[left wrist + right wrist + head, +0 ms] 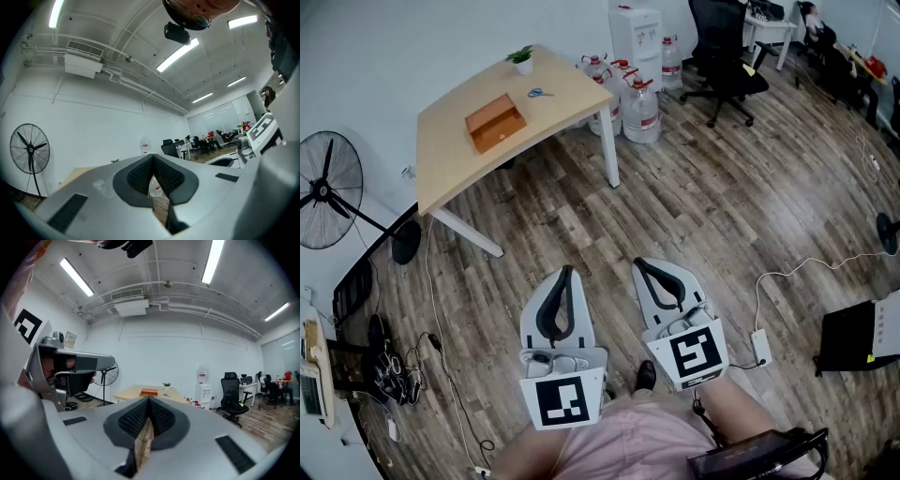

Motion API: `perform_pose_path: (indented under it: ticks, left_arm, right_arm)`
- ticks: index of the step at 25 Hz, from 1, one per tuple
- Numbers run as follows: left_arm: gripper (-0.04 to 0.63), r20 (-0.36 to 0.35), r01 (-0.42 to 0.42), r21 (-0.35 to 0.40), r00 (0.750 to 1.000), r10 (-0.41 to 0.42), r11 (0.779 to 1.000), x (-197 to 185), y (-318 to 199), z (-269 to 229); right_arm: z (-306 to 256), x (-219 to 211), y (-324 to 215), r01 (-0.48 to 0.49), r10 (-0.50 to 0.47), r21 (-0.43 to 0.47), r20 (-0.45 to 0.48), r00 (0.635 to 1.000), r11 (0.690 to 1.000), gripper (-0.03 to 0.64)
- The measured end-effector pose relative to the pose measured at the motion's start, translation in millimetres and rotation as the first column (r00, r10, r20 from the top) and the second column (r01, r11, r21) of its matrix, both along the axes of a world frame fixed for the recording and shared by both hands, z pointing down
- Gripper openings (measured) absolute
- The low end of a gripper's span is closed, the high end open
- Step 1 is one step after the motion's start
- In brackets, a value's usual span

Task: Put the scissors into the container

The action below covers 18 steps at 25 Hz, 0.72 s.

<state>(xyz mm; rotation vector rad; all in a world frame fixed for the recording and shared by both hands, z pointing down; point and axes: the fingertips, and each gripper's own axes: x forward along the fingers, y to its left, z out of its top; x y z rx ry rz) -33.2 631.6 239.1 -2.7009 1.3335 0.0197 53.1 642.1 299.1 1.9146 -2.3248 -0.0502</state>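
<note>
— Where were the scissors point(539, 93) seen?
— Blue-handled, laid flat on the pale wooden table point(450, 164), far left, near the boxy brown container point(495, 123).
— And the tongs?
— The left gripper point(567, 270) and right gripper point(638, 263) were held near, over the plank floor point(722, 187). Their ribbed black pads point(133, 418) were pressed tip to tip, and nothing was gripped.

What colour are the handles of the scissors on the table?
The scissors have blue handles; the head view shows them best.

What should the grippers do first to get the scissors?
Probably move closer to the table first: the scissors lie there near the wooden container, far from the left gripper and right gripper, both shut and empty.
</note>
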Motion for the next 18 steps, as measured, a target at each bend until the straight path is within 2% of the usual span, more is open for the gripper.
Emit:
perform_pose_path:
  ticks: [8, 15, 16, 18]
  left_arm:
    - [0.009, -0.013, 0.018, -0.007, 1.000, -0.018, 1.000, 10, 8, 2]
    - [0.009, -0.008, 0.050, -0.031, 0.999, -0.050, 0.998, 3, -9, 14]
    - [0.009, -0.008, 0.057, -0.038, 0.998, -0.057, 0.998, 1, -18, 17]
    - [0.009, -0.007, 0.066, -0.052, 0.998, -0.067, 0.996, -1, -37, 23]
  right_arm:
    - [-7, 18, 12, -0.004, 0.003, 0.036, 0.023, 1.000, 0.999, 0.002]
    - [6, 22, -4, 0.003, -0.003, 0.007, 0.020, 1.000, 1.000, 0.002]
    - [8, 22, -12, 0.011, -0.011, 0.002, 0.027, 1.000, 1.000, 0.018]
    - [13, 22, -29, 0.027, -0.026, -0.022, 0.039, 0.999, 0.999, 0.119]
